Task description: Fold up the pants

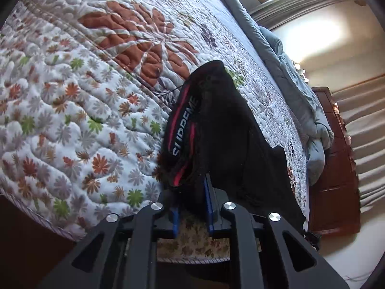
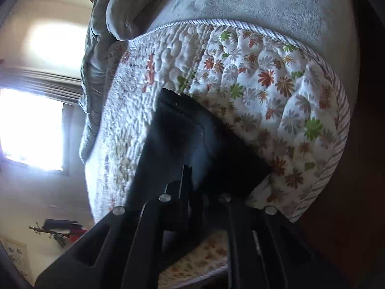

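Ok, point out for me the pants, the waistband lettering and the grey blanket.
pants (image 1: 231,130), left wrist view, on the dark fabric draped over the left gripper (image 1: 192,207).
waistband lettering (image 1: 186,125), left wrist view, on the white letters between the red stripes.
grey blanket (image 2: 240,0), right wrist view, on its flat top beyond the quilt.

The left hand-held gripper (image 1: 192,207) is matte black, with four angled link arms, each capped by a round silver screw head, and blue pads lining the inner faces of its fingers (image 1: 175,221). The right hand-held gripper (image 2: 190,192) has the same black build and silver screws.
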### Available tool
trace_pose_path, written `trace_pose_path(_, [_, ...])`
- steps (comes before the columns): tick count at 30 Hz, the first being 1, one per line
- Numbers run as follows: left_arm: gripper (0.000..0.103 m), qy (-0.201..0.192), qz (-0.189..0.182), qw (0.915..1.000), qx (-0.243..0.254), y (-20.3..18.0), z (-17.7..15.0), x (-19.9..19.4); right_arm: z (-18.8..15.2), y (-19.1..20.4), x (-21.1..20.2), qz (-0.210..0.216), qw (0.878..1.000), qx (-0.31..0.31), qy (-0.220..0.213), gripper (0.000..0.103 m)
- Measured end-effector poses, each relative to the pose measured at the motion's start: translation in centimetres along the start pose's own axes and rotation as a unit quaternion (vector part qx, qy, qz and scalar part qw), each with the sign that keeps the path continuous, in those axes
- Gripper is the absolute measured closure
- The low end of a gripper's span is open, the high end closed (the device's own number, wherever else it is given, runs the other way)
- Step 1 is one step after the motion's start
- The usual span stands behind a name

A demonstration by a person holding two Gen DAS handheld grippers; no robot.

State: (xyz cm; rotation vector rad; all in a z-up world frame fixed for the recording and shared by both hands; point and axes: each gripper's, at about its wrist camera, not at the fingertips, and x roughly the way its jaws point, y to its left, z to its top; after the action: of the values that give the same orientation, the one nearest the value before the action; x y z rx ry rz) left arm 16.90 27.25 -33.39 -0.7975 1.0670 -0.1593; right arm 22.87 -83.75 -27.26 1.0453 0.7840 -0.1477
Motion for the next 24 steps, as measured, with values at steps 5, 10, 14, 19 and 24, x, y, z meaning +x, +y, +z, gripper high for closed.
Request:
trace_pose_path(5, [0.086, 0.007, -0.002, 0.9997, 0.022, -1.1, 0.8, 0.2, -1.3, 0.0, -0.7, 0.030, 0.999, 0.024, 0.016, 0.063])
trace_pose_path(10, [0.086, 0.009, 0.022, 0.9995, 0.022, -2.0, 0.8, 0.3, -2.5, 0.9, -0.1, -0.018, 0.999, 0.013, 0.026, 0.099])
trace_pose_path(14, [0.087, 0.013, 0.034, 0.9990, 0.026, -2.6, 0.9, 0.5, -3.1, 1.0, -0.3, -0.013, 1.000, 0.006, 0.027, 0.091])
trace_pose_path(19, [0.086, 0.016, 0.038, 0.9983, 0.042, -3.2, 1.3, 0.7, -4.6, 2.3, -2.0, -0.001, 1.000, -0.003, 0.021, 0.070])
trace_pose_path(24, [0.085, 0.006, 0.044, 0.9979, 0.047, -3.6, 1.2, 0.7, -7.2, 3.5, -3.6, 0.019, 0.999, -0.015, 0.025, 0.070])
